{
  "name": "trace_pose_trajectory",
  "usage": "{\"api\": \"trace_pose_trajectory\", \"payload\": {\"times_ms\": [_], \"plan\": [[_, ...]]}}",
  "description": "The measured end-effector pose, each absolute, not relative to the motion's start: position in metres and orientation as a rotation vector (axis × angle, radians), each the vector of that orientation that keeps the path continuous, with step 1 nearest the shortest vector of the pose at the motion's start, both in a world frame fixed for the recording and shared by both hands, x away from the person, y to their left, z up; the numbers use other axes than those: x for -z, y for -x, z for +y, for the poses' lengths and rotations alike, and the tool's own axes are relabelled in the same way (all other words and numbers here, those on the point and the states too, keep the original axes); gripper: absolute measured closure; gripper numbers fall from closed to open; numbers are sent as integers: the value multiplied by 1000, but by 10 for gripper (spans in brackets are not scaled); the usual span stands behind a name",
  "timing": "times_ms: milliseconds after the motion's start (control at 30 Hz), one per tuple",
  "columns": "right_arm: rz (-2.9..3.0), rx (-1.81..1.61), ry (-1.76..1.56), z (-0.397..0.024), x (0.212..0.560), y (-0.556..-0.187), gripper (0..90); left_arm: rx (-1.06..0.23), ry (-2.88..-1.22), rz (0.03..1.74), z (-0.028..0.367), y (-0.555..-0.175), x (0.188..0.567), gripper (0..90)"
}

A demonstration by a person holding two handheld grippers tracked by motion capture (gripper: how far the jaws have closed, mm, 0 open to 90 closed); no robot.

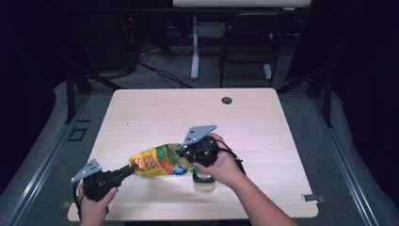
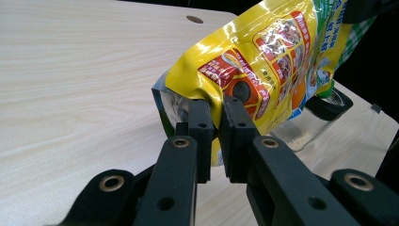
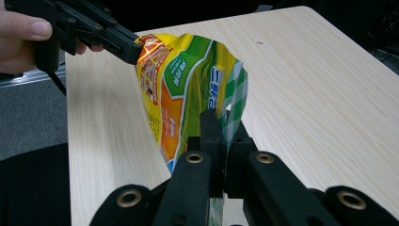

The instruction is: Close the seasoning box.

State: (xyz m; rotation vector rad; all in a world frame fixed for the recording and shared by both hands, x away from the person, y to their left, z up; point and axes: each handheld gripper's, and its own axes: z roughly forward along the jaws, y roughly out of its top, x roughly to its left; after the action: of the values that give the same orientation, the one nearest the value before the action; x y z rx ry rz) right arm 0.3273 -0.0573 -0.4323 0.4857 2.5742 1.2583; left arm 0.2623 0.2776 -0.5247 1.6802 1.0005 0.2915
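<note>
Pale wood counter (image 1: 155, 113): yellow foil pouch (image 1: 157, 162) aloft, left claw (image 1: 128, 168) pinching 9 o'clock end, right claw (image 1: 186, 153) clamping 3 o'clock end.

You have one yellow snack bag (image 1: 157, 162) between your two grippers, the left gripper (image 1: 128, 169) and the right gripper (image 1: 188, 153). One clear glass jar (image 1: 204, 181) stands near your right hand on the one tabletop (image 1: 160, 113); one chair (image 1: 249, 40) sits far behind.

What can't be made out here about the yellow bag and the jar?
- Clear glass jar: high view, mostly hidden by the right hand; contents unclear.
- Glossy yellow printed snack bag: left gripper view, top cut off by the edge.
- Bag print: high view, too small to read.
</note>
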Motion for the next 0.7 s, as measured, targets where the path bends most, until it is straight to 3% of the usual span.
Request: {"api": "trace_pose_trajectory", "payload": {"times_ms": [700], "plan": [[2514, -1343, -550, -91, 431, -324, 892, -440, -1787, 932, 247, -256, 497, 872]]}}
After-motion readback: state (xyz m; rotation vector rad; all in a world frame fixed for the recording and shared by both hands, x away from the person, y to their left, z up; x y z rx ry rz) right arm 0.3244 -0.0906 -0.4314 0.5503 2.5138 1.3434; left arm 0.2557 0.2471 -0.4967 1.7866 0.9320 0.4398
